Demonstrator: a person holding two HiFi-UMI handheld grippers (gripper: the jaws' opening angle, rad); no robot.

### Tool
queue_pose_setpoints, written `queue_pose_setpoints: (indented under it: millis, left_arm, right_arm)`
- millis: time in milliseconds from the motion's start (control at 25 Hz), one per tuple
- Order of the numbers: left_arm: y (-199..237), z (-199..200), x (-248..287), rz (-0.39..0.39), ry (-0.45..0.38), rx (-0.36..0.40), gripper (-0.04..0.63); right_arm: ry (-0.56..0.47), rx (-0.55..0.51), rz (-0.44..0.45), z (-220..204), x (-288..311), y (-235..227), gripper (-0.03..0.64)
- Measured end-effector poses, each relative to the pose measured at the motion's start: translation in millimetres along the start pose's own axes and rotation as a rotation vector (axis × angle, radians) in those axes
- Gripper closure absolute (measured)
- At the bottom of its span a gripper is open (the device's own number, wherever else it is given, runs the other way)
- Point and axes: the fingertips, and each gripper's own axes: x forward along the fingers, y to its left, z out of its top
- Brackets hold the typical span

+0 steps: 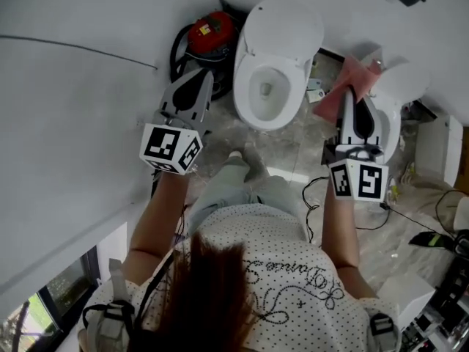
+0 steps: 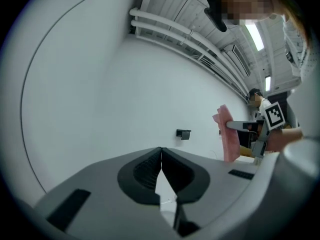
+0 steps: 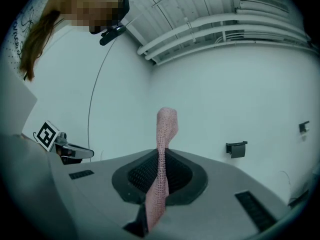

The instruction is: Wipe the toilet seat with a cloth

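A white toilet stands ahead of the person, its lid up and the seat ring around the open bowl. My right gripper is held up to the right of the toilet, shut on a pink cloth. In the right gripper view the cloth is pinched between the jaws and sticks up past their tips. My left gripper hovers to the left of the bowl; its jaws are shut with nothing in them. Neither gripper touches the toilet.
A red canister with a black hose sits on the floor left of the toilet. A white basin-like fixture and a white box stand at the right. Cables run over the marble floor. A small black bracket hangs on the wall.
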Motion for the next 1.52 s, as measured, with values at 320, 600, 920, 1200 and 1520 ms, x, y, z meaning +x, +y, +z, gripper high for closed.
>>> queue_pose_setpoints:
  millis: [320, 600, 920, 1200, 1520]
  left_arm:
    - [34, -10, 36, -0.054, 0.030, -0.017, 0.603]
    - [45, -11, 70, -0.038, 0.023, -0.027, 0.603]
    - [69, -2, 114, 0.042, 0.019, -0.008, 0.603]
    - [83, -4, 161, 0.108, 0.023, -0.024, 0.603]
    - [102, -41, 190, 0.125, 0.084, -0.061, 0.603]
  right_arm:
    - [0.045, 0.006, -0.070, -15, 30, -4, 0.600]
    - [0.045, 0.015, -0.044, -28, 66, -22, 0.600]
    - [0.010, 0.028, 0.057, -29, 146, -47, 0.600]
    - [0.024, 0.045, 0.113, -46, 201, -86, 0.600]
    - [0.104, 0.080, 0.156, -90, 240, -88, 0.600]
